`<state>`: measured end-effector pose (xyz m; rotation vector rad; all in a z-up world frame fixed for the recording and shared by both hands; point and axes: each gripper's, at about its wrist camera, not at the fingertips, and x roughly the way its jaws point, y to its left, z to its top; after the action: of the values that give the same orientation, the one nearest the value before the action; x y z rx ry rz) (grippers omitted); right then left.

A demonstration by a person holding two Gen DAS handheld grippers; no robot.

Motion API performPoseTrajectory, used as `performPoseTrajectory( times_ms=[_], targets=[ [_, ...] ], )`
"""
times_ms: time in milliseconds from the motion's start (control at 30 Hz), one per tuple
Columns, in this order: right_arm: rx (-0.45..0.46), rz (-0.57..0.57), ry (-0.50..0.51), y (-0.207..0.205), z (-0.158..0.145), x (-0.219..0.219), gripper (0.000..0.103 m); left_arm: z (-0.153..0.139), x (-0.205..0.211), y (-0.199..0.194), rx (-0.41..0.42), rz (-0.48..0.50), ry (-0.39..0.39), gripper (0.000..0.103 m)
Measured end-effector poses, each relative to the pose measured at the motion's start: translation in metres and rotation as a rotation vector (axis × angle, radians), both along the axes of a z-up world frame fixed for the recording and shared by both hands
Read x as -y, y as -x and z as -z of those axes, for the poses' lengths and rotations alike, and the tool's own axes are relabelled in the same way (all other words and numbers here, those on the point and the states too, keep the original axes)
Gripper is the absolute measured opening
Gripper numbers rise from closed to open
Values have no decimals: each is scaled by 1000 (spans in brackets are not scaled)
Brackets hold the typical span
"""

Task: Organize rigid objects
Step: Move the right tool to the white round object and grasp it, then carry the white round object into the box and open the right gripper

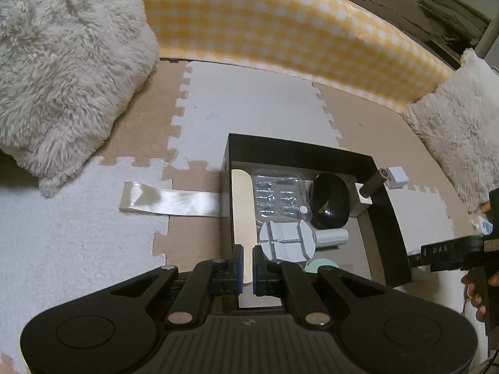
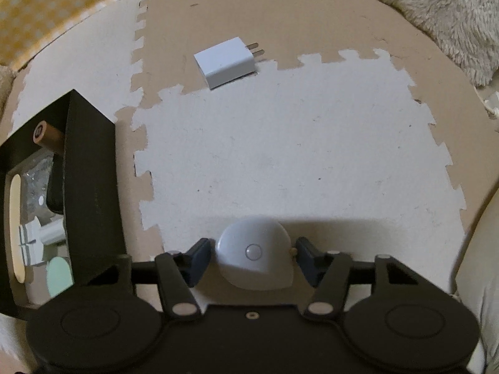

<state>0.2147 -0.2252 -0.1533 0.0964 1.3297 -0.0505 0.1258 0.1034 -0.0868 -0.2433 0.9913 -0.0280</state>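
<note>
Two grippers are in your hands, and both point down at the floor mat (image 2: 296,155) of white and tan foam tiles.

Your right gripper (image 2: 252,251) has its jaws about half apart, one on each side of a white rounded device (image 2: 254,249) with a small round button on top. The device lies on a white tile, directly between the fingers. The pads are at its sides, but you cannot tell if they press on it or only stand beside it. To the left of this gripper stands the black box (image 2: 90,171). Farther ahead, well apart, a white charger (image 2: 226,62) lies on the mat with its two prongs to the right.

Your left gripper (image 1: 248,258) is closed to a narrow slit and hangs over the near end of the box. A pale wooden stick (image 1: 240,205) shows through this slit; whether it is held you cannot tell. Just right of the fingers lies a grey round tool (image 1: 287,243), with a white cylinder (image 1: 332,237) beside it. Beyond them lie a clear blister pack (image 1: 279,199) and a black oval case (image 1: 330,202). A brown cylinder (image 1: 372,182) leans on the far right corner. Left of the box, a shiny ribbon (image 1: 171,201) lies flat. Farthest are a fluffy cushion (image 1: 68,62) and yellow checked fabric (image 1: 280,25).
</note>
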Motion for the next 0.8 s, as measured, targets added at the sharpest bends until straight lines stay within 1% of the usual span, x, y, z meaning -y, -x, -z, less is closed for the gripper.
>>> performPoseTrajectory(
  times_ms=[100, 167, 300, 333, 400, 633, 800],
  targets=[
    [6, -12, 13, 2, 1, -2, 60, -4, -2, 1, 15, -11, -17, 5],
    [7, -15, 16, 1, 1, -2, 61, -4, -2, 0, 16, -11, -29, 7],
    [10, -12, 17, 2, 1, -1, 60, 5, -2, -2, -29, -10, -35, 8],
    [12, -9, 17, 2, 1, -2, 58, 9, -2, -3, -42, -10, -39, 8],
    [15, -3, 16, 2, 0, 0, 57, 13, -2, -3, -58, -10, -36, 8],
    [60, 28, -61, 3, -6, 4, 57, 17, -3, -4, -72, -10, -23, 7],
    [139, 13, -101, 3, -26, 0, 57, 18, -2, -5, -76, -6, -26, 7]
  ],
)
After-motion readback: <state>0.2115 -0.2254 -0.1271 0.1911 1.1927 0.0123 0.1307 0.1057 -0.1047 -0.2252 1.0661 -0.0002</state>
